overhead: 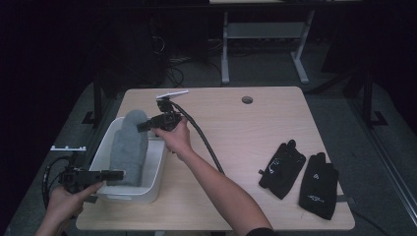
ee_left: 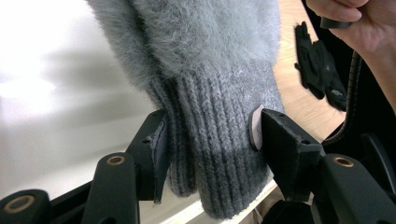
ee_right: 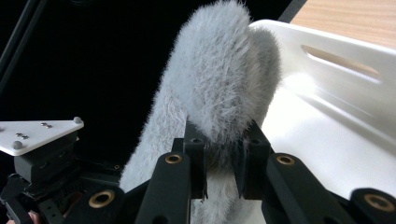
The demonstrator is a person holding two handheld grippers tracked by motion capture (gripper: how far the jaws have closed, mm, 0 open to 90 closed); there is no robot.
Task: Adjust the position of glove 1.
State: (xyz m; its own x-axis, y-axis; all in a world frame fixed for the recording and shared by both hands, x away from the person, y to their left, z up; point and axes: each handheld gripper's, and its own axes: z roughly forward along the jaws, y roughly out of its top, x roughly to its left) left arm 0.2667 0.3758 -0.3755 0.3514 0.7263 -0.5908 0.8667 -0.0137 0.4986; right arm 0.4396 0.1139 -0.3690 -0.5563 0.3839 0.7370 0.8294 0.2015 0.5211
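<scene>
1. Two grippers hold one grey fuzzy glove (overhead: 129, 147) over the white bin (overhead: 155, 177) at the left of the desk (overhead: 246, 132).
2. My left gripper (ee_left: 210, 140) clamps its ribbed cuff, lower left.
3. My right gripper (ee_right: 223, 163) pinches its fluffy tip, upper left.
4. Black gloves (overhead: 300, 177) lie lower right.

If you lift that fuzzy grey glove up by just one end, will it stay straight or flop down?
Probably flop. The fuzzy grey glove is soft knit, and its ribbed cuff bunches where the left gripper squeezes it. It looks light, since the right gripper pinches only its fluffy tip over the white bin. The fuzz should keep it from slipping.
</scene>
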